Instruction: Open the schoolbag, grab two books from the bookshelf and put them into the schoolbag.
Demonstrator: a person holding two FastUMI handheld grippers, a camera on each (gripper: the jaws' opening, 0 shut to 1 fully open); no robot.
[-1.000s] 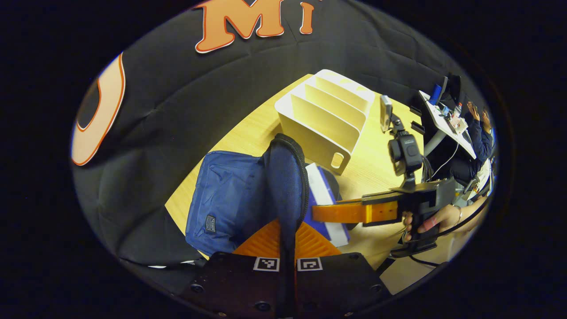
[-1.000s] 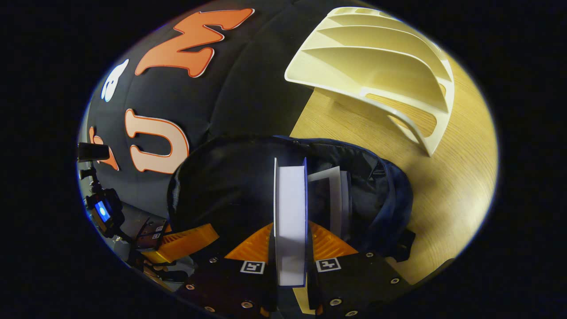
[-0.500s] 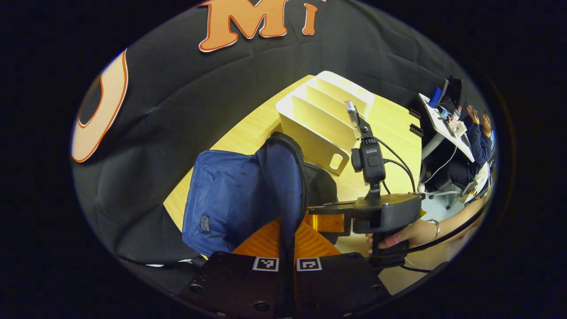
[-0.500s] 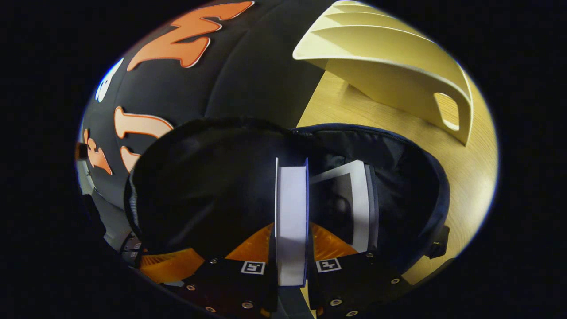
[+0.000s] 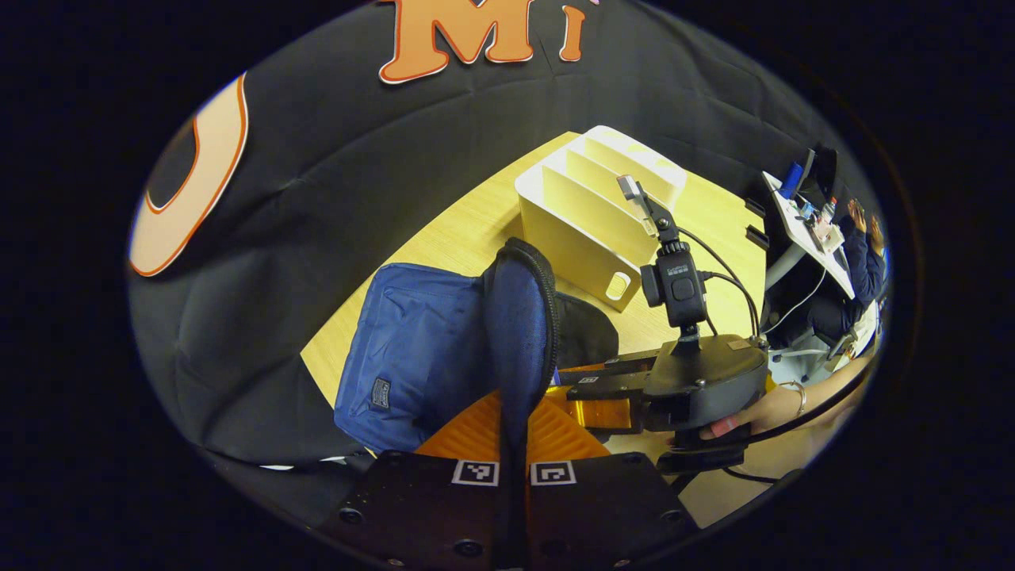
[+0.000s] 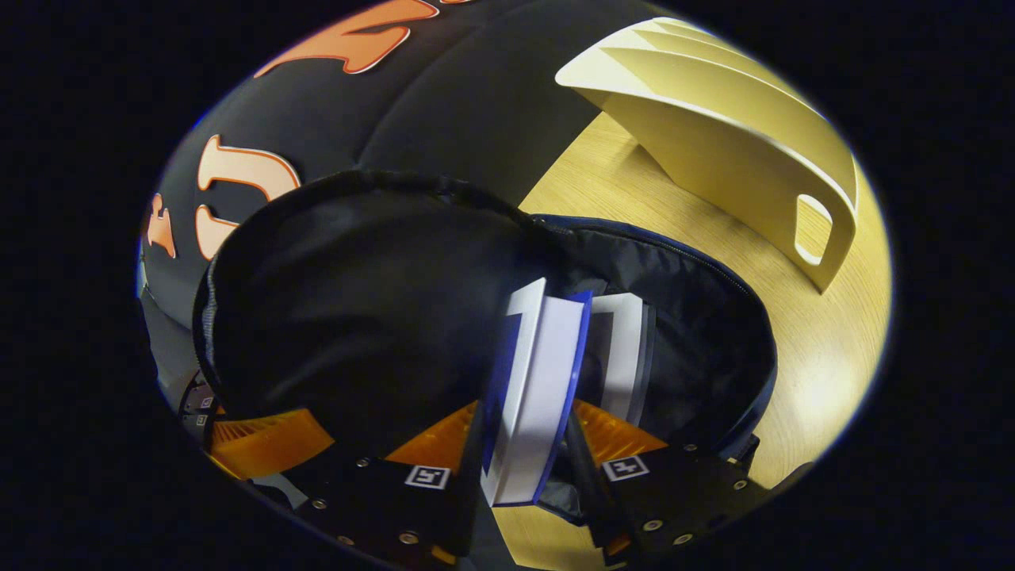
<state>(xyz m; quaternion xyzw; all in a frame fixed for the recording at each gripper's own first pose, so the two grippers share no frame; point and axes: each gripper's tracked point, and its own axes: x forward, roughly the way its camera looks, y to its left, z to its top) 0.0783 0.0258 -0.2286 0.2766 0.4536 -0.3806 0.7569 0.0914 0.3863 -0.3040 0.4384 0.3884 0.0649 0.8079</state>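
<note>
- Right gripper (image 6: pixel 530 432): jaws parted. The blue-covered book (image 6: pixel 539 381) stands between them, tilted to one side, with a gap on the right finger's side. Whether either finger presses on it I cannot tell; it looks let go, or nearly so.
- Left gripper (image 5: pixel 514 432): jaws drawn in close on the padded edge of the schoolbag (image 5: pixel 420 349) flap, which runs straight up between the two fingers. Both fingers look pressed on it.
- Why the flap is held, as I judge: lifted and held back, it keeps the mouth of the bag gaping so a book can go in without catching on the zip edge.
- Right gripper seen from the left gripper view: its body and mounted camera sit just beside the bag's opening, a hand (image 5: pixel 761 408) at the grip, fingers reaching into the bag.
- Bag contents, right gripper view: dark lining all round. A second book (image 6: pixel 626 353), white-edged, stands inside just right of the blue-covered one, deeper in.
- The blue-covered book's far end is inside the mouth; its near end is at the gripper.
- Bookshelf (image 6: pixel 729 143): cream, slotted, on the wooden table (image 6: pixel 801 365) beyond the bag. The slots on show hold no books.
- Stage, as judged: second book going in; both books at the bag.
</note>
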